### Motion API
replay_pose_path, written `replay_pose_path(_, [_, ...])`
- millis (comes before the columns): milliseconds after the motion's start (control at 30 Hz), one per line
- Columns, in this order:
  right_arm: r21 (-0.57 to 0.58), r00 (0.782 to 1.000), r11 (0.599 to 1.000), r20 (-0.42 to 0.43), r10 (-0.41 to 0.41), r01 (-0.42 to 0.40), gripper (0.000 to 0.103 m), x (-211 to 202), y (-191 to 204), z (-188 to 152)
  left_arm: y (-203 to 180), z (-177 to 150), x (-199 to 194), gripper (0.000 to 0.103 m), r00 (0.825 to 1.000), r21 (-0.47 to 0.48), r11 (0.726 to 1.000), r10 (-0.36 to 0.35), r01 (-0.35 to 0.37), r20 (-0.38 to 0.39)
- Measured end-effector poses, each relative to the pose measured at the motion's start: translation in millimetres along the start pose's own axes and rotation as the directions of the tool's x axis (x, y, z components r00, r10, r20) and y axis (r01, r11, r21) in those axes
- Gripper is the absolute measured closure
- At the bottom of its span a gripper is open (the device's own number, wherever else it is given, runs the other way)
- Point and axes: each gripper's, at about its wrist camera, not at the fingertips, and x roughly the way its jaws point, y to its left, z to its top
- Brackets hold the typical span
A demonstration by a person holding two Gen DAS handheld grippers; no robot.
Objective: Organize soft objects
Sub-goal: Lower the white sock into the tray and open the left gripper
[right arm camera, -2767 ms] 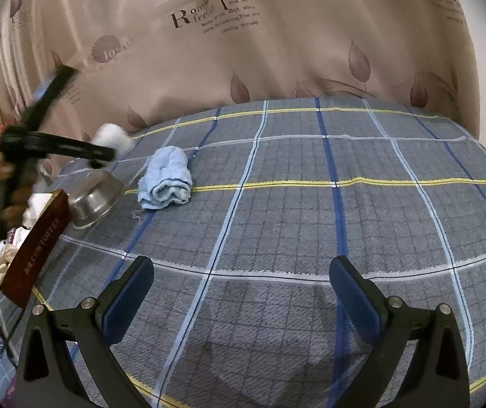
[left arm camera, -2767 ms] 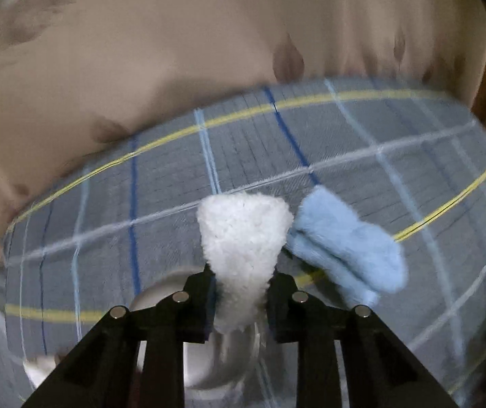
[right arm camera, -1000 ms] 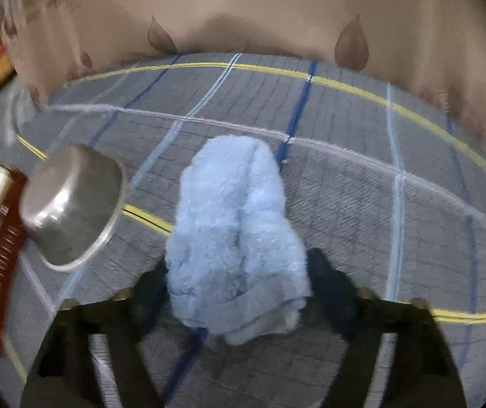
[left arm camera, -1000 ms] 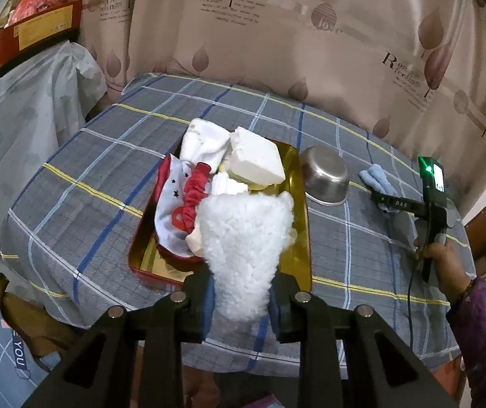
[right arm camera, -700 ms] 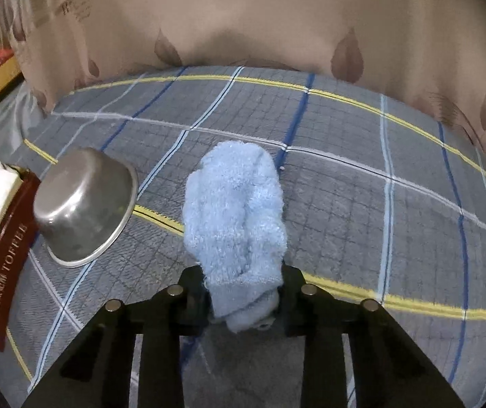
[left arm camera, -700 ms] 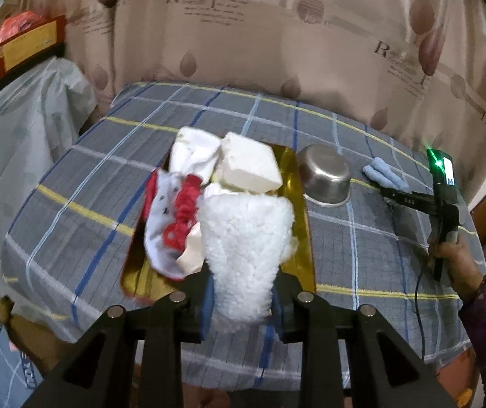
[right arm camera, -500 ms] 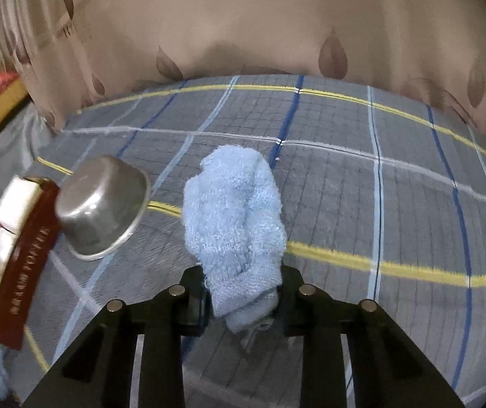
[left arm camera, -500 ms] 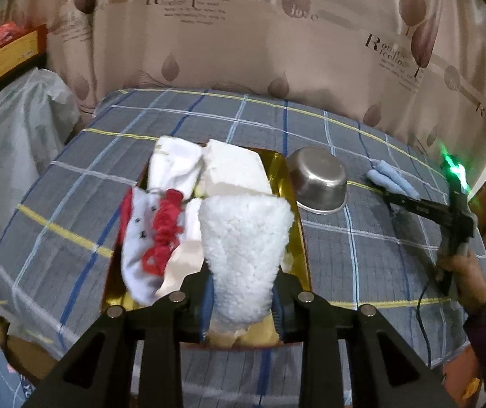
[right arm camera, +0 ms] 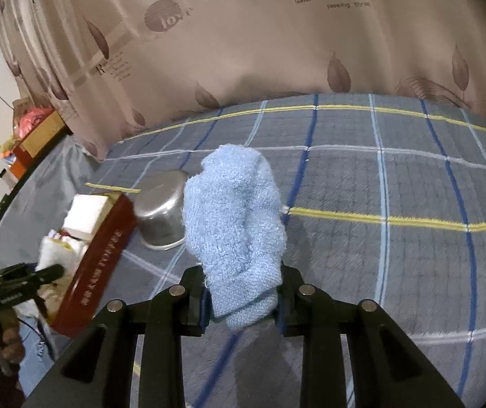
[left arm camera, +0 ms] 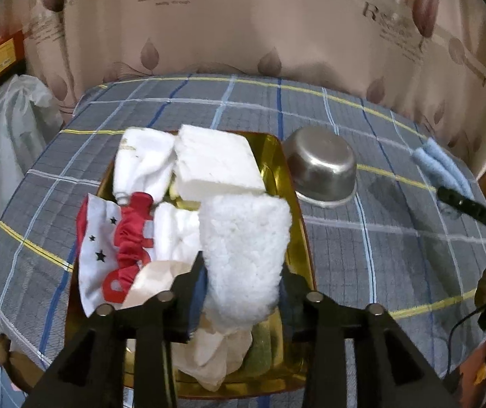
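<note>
Now left tongs (left arm camera: 241,292) gripping white sock (left arm camera: 244,251), right tongs (right arm camera: 241,301) blue sock (right arm camera: 234,224)

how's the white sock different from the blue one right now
The white sock is shaggy and white; the blue sock is looped terry, light blue. The white sock hangs over the gold tin of cloths; the blue sock is over bare tablecloth. Each is clamped in a gripper: left gripper, right gripper.

Your plaid-covered bench (left arm camera: 396,238) carries a gold tray (left arm camera: 297,238) with a steel bowl (left arm camera: 321,166) upside down beside it.
</note>
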Motion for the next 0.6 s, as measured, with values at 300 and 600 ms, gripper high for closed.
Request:
replay_pose_path(300, [0.003, 1.000, 1.000, -0.013, 0.024, -0.024, 0.077, -7.2, 16.2, -17.2, -7.4, -6.9, -3.0, 0.044, 0.997, 0.047, 0.996, 0.074, -0.075, 0.015])
replay_pose_path(600, [-0.019, 0.999, 0.999, 0.009, 0.051, -0.051, 0.077, -24.6, 35.0, -18.7, 9.4, -17.2, -49.7, 0.043, 0.994, -0.072, 0.996, 0.065, -0.059, 0.084])
